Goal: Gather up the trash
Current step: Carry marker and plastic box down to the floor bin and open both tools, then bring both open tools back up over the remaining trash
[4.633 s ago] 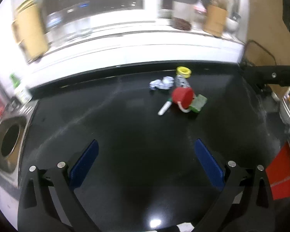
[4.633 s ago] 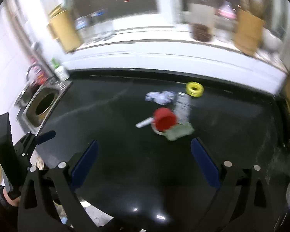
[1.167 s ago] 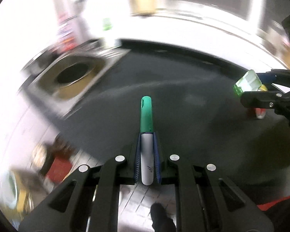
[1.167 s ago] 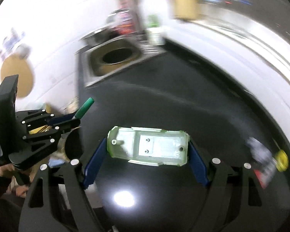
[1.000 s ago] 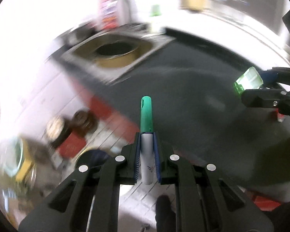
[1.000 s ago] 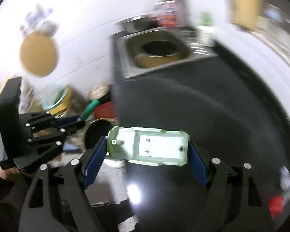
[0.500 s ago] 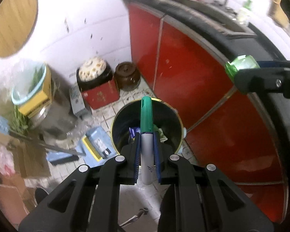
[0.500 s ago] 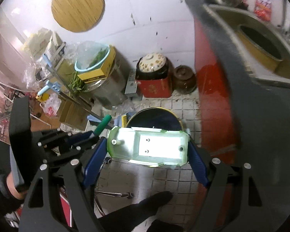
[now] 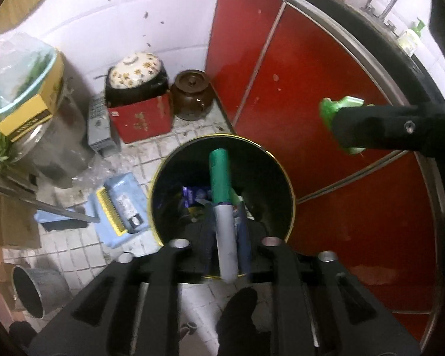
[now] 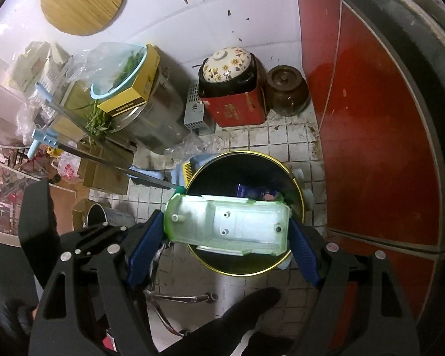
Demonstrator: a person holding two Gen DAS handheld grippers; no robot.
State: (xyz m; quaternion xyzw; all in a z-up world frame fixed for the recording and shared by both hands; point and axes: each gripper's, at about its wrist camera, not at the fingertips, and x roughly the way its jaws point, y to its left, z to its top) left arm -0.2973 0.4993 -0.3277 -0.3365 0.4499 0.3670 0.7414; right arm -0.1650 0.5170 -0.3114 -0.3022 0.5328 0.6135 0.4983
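A black round trash bin (image 9: 163, 175) with a gold rim stands on the tiled floor, holding some wrappers. My left gripper (image 9: 225, 207) hangs over it and points down. Its jaws are opening, and a white marker with a green cap (image 9: 219, 175) sits loose between the pads, a thin gap on each side. My right gripper (image 10: 227, 222) is over the same bin (image 10: 293, 184), its jaws opening too. The pale green plastic tray (image 10: 228, 222) between them has tipped askew and looks free of the pads. From the left wrist view the tray (image 9: 338, 106) shows at right.
Red cabinet doors (image 9: 326, 74) and the dark counter edge rise right of the bin. A flowered pot on a red box (image 10: 231, 89), a brown jar (image 10: 286, 89), a blue dustpan (image 9: 118, 204) and a grey can (image 9: 29, 290) crowd the floor. A person's dark shoe (image 10: 240, 317) is near me.
Both grippers swung off the counter and dropped over the floor bin. The left jaws have parted from the marker, and the green tray has tilted in the widening right jaws.
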